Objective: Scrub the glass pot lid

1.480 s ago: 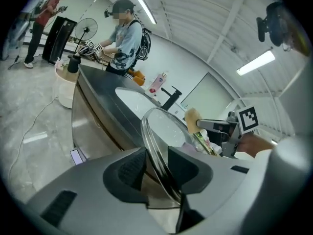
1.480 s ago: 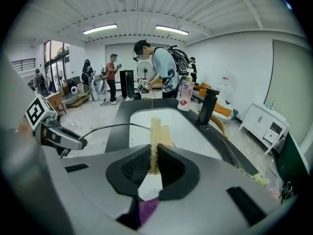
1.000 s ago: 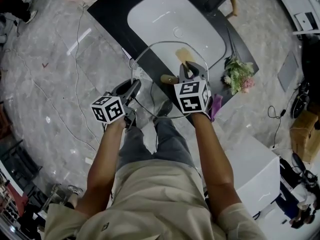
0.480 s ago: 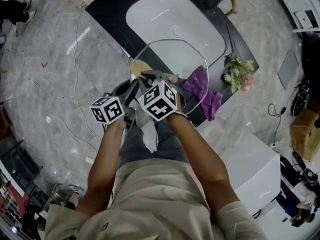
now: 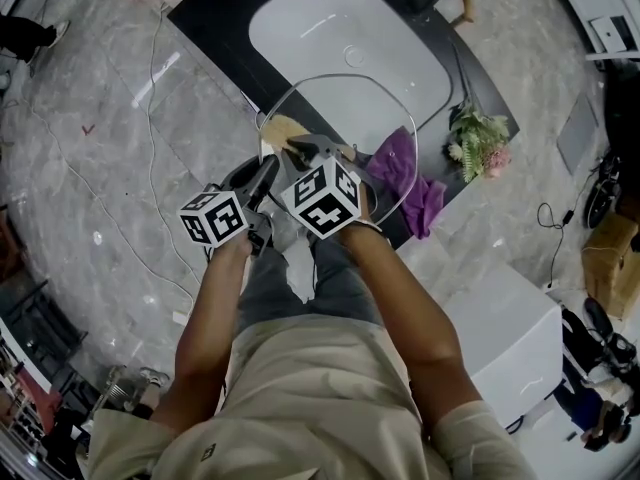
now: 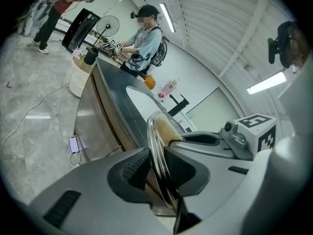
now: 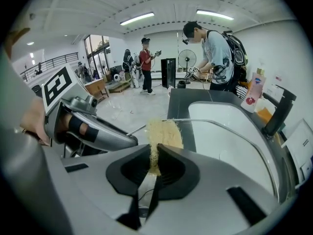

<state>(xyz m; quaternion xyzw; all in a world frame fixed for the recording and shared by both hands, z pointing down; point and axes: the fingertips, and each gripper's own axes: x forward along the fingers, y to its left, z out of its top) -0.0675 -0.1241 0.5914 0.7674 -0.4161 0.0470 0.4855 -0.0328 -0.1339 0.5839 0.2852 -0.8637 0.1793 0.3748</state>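
The glass pot lid (image 5: 352, 108) is held tilted above the black counter, in front of the sink. My left gripper (image 5: 266, 174) is shut on its left rim; in the left gripper view the metal rim (image 6: 155, 141) runs between the ribbed pads. A yellowish scrub pad (image 5: 283, 128) rests against the lid's left part. My right gripper (image 5: 296, 150) is shut on that pad, right beside the left gripper. In the right gripper view the pad (image 7: 164, 133) sticks out from between the pads of the right gripper (image 7: 154, 164) and touches the lid (image 7: 230, 141).
A white sink basin (image 5: 340, 28) sits in the black counter (image 5: 215, 18) under the lid. A purple cloth (image 5: 420, 193) and a bunch of flowers (image 5: 478, 143) lie at the counter's right end. A black faucet (image 7: 279, 111) and a soap bottle (image 7: 254, 89) stand behind the basin. Another person (image 7: 215, 53) works at the counter's far end.
My right gripper swung with the scrub pad from the lid's right side to its left side, close to the left gripper, and uncovered the purple cloth. The left gripper and lid stayed put.
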